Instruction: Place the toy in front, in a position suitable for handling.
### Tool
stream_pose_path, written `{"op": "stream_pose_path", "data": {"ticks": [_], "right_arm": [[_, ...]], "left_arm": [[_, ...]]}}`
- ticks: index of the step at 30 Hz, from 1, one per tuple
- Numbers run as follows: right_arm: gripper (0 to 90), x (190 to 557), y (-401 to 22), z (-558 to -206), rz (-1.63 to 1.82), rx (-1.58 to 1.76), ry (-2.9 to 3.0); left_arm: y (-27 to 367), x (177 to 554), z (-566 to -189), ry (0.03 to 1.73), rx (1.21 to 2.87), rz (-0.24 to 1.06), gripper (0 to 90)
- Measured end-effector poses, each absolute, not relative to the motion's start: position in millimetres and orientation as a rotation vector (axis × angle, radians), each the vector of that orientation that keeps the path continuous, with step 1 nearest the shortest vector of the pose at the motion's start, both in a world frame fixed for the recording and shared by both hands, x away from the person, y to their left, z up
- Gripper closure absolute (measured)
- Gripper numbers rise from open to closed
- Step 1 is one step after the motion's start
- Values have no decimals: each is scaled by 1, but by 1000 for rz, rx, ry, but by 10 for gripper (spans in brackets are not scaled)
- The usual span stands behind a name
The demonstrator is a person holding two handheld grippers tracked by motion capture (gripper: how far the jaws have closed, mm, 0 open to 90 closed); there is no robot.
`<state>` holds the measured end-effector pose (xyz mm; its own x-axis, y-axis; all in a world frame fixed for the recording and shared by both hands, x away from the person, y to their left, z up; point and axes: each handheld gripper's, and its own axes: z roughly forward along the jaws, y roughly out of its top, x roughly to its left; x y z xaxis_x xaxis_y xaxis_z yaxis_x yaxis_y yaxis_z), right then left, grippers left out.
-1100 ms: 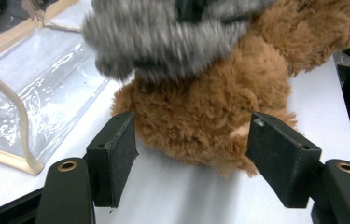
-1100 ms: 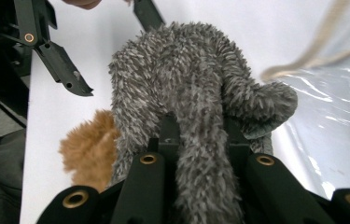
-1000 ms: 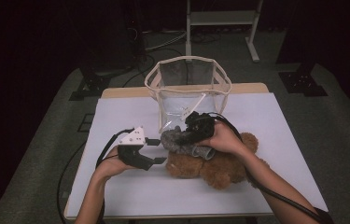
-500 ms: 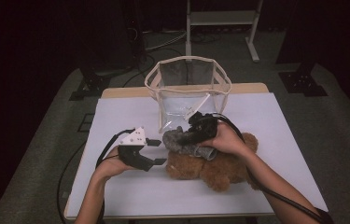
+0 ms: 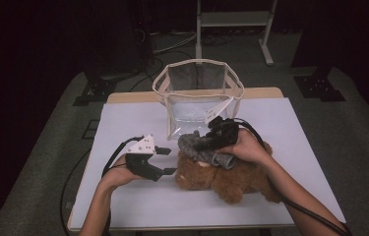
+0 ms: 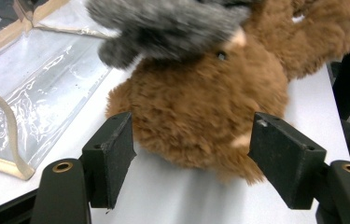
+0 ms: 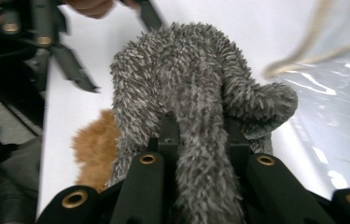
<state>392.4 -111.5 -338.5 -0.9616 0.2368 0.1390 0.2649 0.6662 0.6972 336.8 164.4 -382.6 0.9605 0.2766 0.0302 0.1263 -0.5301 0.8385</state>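
The right tongs (image 7: 196,135) are clamped on a grey fuzzy plush (image 7: 196,79), gripping only a narrow fold of its pile, so the likeliest slip is the soft fabric pulling out of the jaws as it is carried. It also hangs low over the brown teddy bear (image 5: 226,174) and could drag across it or catch on the rim of the clear plastic bag (image 5: 197,93) if not raised enough. The left tongs (image 6: 193,154) stand wide, jaws on either side of the bear's head without touching it; closing there may pinch only fur. In the high view the grey plush (image 5: 197,146) sits between bag and bear, on top of the bear, near the middle of the white tabletop (image 5: 133,118), with the left tongs (image 5: 165,160) just beside the bear's head.
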Motion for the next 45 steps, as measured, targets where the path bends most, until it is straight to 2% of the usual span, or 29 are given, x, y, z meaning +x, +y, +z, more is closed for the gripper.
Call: {"op": "stream_pose_path", "data": {"ticks": [10,21,32,42,45], "right_arm": [[743,392,-136,-332,-1245,-495,-2840],[744,378,-136,-334,-1267,-451,-2831],[744,390,-153,-342,-1226,-556,-2838],[744,370,-148,-346,-1243,-472,-2810],[745,362,-147,-346,-1247,-443,-2798]], "left_arm": [[163,336,-382,273,2129,193,297],[150,330,-381,217,2146,180,298],[148,331,-382,210,2152,173,297],[130,328,-385,185,2141,201,291],[119,327,-391,159,2163,172,291]]}}
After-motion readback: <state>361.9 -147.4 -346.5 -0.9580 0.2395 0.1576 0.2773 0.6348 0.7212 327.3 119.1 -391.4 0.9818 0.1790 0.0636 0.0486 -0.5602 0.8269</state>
